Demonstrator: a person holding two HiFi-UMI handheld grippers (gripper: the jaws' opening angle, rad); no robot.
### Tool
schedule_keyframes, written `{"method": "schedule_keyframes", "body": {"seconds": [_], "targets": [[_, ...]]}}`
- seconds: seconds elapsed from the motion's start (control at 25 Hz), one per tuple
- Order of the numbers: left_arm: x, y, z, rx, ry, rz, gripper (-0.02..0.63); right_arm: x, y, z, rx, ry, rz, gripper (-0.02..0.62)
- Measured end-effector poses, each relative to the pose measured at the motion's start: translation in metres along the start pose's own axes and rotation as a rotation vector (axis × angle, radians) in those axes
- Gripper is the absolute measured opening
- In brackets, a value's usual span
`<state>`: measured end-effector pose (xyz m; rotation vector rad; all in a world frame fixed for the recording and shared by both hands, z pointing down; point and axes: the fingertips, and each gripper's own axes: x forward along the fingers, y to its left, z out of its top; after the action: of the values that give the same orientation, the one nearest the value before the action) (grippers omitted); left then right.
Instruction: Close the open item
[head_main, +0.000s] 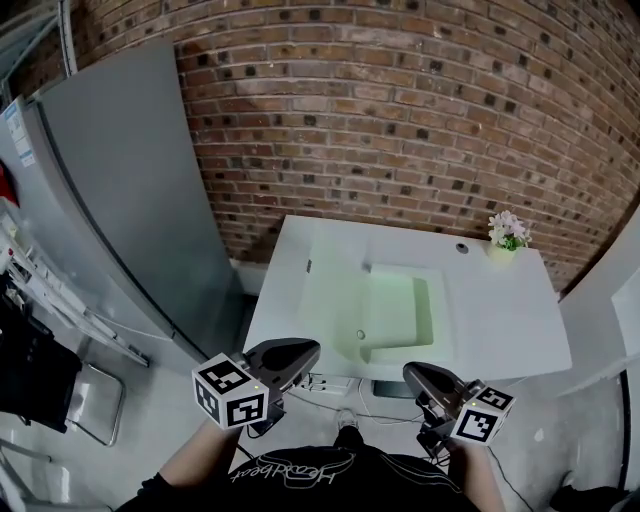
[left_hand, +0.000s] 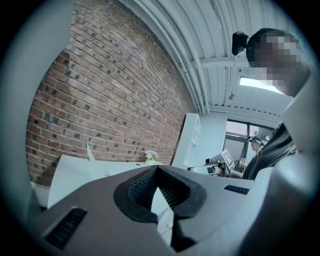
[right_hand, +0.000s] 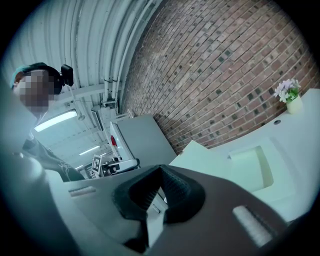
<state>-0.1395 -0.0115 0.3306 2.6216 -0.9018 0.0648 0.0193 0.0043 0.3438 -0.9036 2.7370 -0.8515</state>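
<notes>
- The left gripper and the right gripper are held low in front of the person. Each has its jaws pressed together at the tips with nothing between them.
- The open item looks to be the grey refrigerator at the left. Its door seems swung out toward the person, with white racks showing at the picture's edge.
- The step in hand appears to be the approach, as both grippers are well apart from the door.
- To do it well, turn left and lay the left gripper's closed jaws flat on the door's outer face, near the free edge. Then push steadily until it seats; no pinch is needed.
- Keep clear of the racks and their contents, which could snag.
- The head view alone shows the white sink counter straight ahead and both grippers together.
- The right gripper view shows the door's white inner side with something red on it.
- The left gripper view misses the refrigerator entirely. It shows the flower pot and a distant person by a window.
</notes>
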Motion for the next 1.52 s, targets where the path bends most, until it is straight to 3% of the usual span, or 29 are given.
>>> {"method": "schedule_keyframes", "body": {"seconds": [0.44,0.88,1.36,1.52], "targets": [[0.016,0.068,0.027,0.011,0.003,0.137,0.002,0.038,-0.053,0.021,0.027,0.053,0.023,0.005],[0.021,0.148,0.029,-0.068,0.014,0.241,0.002,0.063,-0.103,0.024,0.084,0.097,0.013,0.004],[0.037,0.216,-0.014,-0.106,0.11,0.312,0.002,0.075,-0.138,0.031,0.087,0.132,-0.014,0.003],[0.044,0.237,-0.031,-0.152,0.136,0.327,0.002,0.075,-0.149,0.03,0.106,0.137,-0.03,0.004]]}}
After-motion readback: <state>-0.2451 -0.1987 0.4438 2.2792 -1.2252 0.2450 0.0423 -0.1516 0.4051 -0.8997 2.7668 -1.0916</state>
